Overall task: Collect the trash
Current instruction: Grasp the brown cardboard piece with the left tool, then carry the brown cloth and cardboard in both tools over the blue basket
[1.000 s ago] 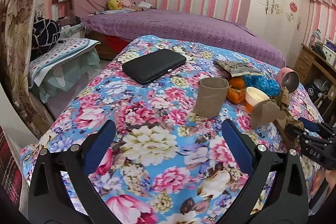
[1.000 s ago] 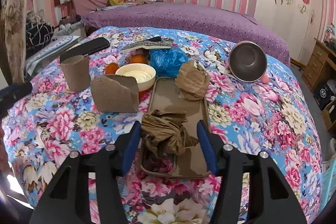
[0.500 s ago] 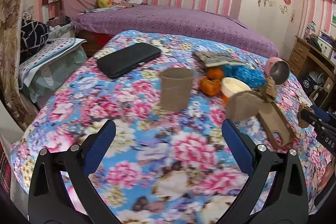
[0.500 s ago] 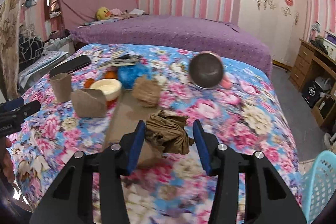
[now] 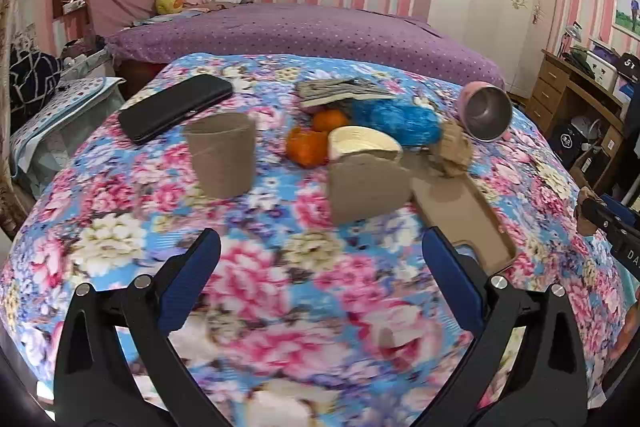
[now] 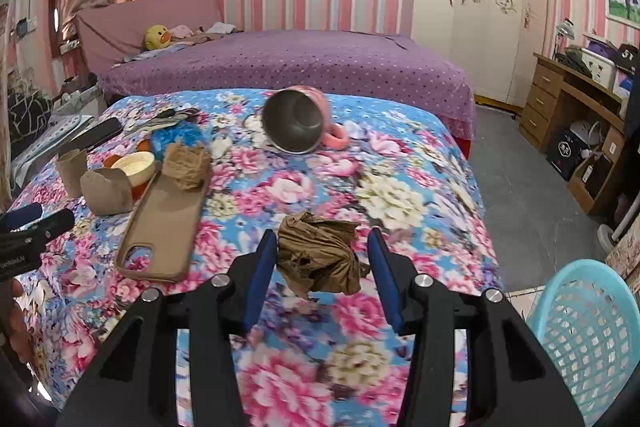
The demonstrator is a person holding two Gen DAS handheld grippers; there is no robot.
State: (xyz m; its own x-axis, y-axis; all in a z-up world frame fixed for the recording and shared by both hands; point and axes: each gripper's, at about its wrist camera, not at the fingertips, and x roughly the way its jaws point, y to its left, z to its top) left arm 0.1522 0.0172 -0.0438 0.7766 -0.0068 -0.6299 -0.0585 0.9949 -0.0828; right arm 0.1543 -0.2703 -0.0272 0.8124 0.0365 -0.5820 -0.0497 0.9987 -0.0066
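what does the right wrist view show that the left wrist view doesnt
Only the right wrist view shows the turquoise basket on the floor beside the bed and the crumpled brown bag held in the right gripper.

Only the left wrist view shows the left gripper head-on, open, nothing between its fingers.

Both show the brown phone case, paper cup, torn cardboard, cream bowl, blue bag and pink mug.

The left hand-held gripper [image 5: 320,267] points downward with its jaws spread wide and nothing between them, while the right hand-held gripper [image 6: 322,259] is clamped on a crumpled brown wad [image 6: 320,255]
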